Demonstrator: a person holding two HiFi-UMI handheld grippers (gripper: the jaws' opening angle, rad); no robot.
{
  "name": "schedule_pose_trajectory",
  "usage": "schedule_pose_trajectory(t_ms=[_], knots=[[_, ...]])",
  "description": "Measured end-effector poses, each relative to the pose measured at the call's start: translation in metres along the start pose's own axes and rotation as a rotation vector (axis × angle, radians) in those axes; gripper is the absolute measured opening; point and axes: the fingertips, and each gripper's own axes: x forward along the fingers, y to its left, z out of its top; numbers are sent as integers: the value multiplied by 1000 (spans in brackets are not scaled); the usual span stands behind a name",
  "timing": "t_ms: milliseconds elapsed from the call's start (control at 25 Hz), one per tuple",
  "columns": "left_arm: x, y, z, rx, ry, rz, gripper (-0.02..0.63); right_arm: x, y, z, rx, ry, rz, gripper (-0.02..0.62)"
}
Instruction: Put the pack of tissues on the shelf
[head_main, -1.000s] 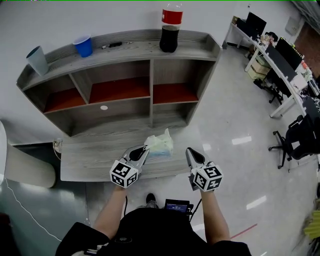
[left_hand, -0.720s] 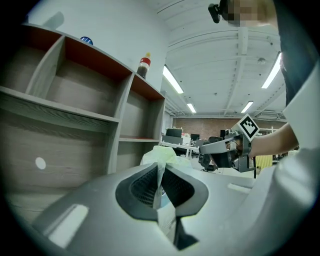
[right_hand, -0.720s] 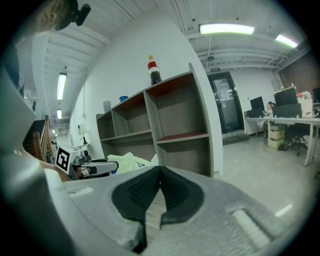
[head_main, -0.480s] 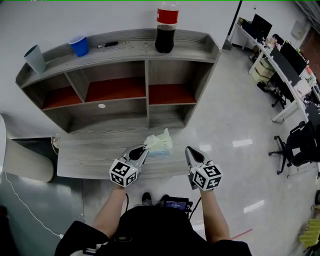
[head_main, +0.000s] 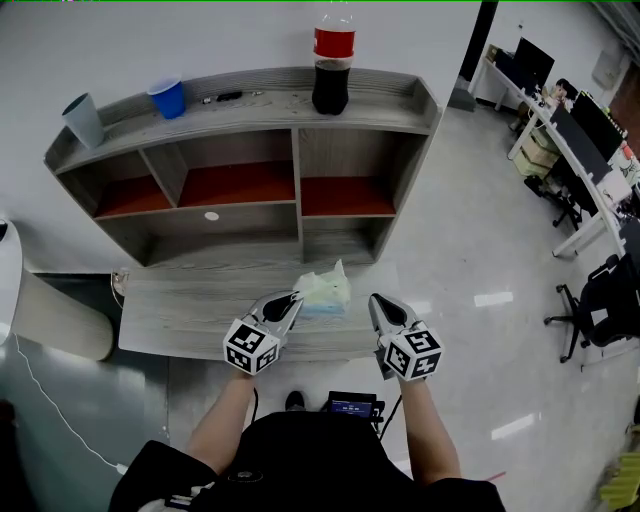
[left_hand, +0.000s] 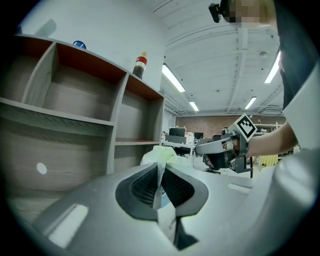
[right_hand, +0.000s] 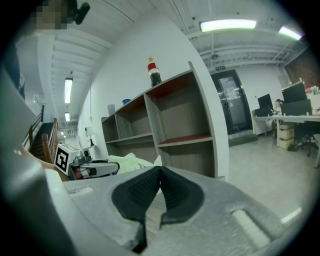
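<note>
**Pack gripped, no lift yet**

The fingers of our left gripper (head_main: 292, 298) stay pinched on the wrapper of the pack of tissues (head_main: 325, 290), unmoved on the table (head_main: 180, 312) just before the shelf (head_main: 298, 150). The fingers of our right gripper (head_main: 378, 303) press together, empty. The lift, we judge, lies ahead.

Cola bottle (head_main: 332, 75) cap beyond top edge

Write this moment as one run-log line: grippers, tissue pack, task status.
left gripper: jaws shut on tissue pack wrapper | right gripper: jaws shut, empty | tissue pack: at low board, before shelf | status: not shelved
</note>
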Motion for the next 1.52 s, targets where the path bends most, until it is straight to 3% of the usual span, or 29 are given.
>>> schedule_pose_trajectory(t_ms=[960, 1520], knots=[[12, -16, -8, 16, 37, 15, 12, -15, -17, -8, 38, 5, 50, -2], [45, -13, -4, 28, 34, 59, 12, -17, -35, -26, 69, 55, 214, -2]])
